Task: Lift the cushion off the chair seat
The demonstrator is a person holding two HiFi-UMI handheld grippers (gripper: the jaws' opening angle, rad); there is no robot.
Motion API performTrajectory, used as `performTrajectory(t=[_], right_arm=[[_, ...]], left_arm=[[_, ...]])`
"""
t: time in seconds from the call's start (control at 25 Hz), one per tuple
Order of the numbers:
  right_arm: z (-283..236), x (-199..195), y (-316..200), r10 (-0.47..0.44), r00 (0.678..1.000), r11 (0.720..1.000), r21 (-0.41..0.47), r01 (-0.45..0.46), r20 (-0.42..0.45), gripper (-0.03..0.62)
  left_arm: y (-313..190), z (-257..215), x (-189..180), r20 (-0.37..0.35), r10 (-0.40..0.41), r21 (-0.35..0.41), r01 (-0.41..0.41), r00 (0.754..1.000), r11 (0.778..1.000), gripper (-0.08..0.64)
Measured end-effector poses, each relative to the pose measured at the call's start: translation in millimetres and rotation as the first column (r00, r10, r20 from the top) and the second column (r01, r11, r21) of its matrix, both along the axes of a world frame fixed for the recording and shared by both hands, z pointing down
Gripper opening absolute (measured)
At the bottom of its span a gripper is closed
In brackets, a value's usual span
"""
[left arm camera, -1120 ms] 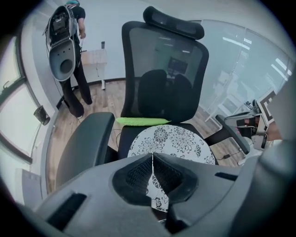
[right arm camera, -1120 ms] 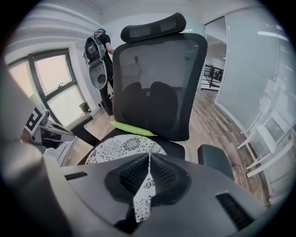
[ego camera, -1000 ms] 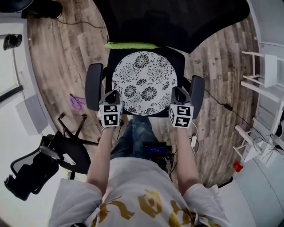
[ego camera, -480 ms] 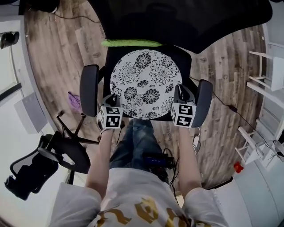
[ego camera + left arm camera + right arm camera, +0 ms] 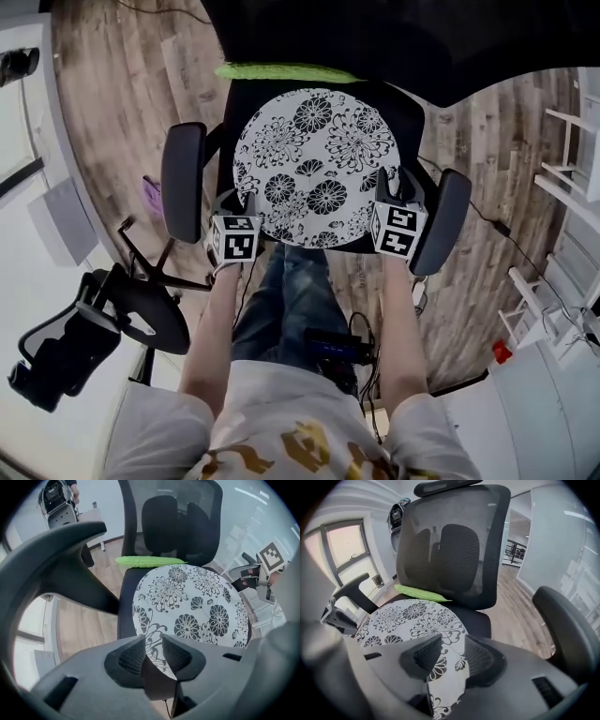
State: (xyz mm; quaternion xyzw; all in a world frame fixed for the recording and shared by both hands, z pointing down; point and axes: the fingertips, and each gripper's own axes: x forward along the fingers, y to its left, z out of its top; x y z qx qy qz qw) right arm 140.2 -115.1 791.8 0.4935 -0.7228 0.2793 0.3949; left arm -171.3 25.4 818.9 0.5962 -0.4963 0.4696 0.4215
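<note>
A round white cushion with black flowers (image 5: 314,169) lies on the black chair seat (image 5: 415,111). My left gripper (image 5: 246,199) is at its front left edge, and my right gripper (image 5: 386,183) at its front right edge. In the left gripper view the cushion's rim (image 5: 197,602) runs between the jaws of the left gripper (image 5: 153,651), which are opening, with the pads apart from it. In the right gripper view the cushion (image 5: 412,618) likewise passes between the opening jaws of the right gripper (image 5: 447,656).
Black armrests stand left (image 5: 183,183) and right (image 5: 441,220) of the seat, close to each gripper. A green pad (image 5: 281,71) lies at the seat's back under the mesh backrest (image 5: 356,37). Another black chair (image 5: 94,328) is lower left; white shelving (image 5: 572,141) is right.
Both grippers have sunk toward the seat while staying at the cushion's front edge. The chair now fills more of the head view.
</note>
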Motion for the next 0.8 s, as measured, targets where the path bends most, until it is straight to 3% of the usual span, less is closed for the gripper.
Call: performTrajectory(t=[0.32,0.8], right_arm=[[34.1,14.6,-11.3,0.04,0.998,0.999,-0.033,-0.041,-0.046,0.187],[73.2,26.6,-17.6,0.025,0.993,0.994,-0.099,-0.037,-0.117,0.207]], left_arm=[[7.5,19.6,-13.5,0.027,-0.044,-0.035,0.045,0.999,0.998,0.105],[8.7,38.4,-21.4,0.045,-0.123,-0.067,0.126,0.991,0.99,0.133]])
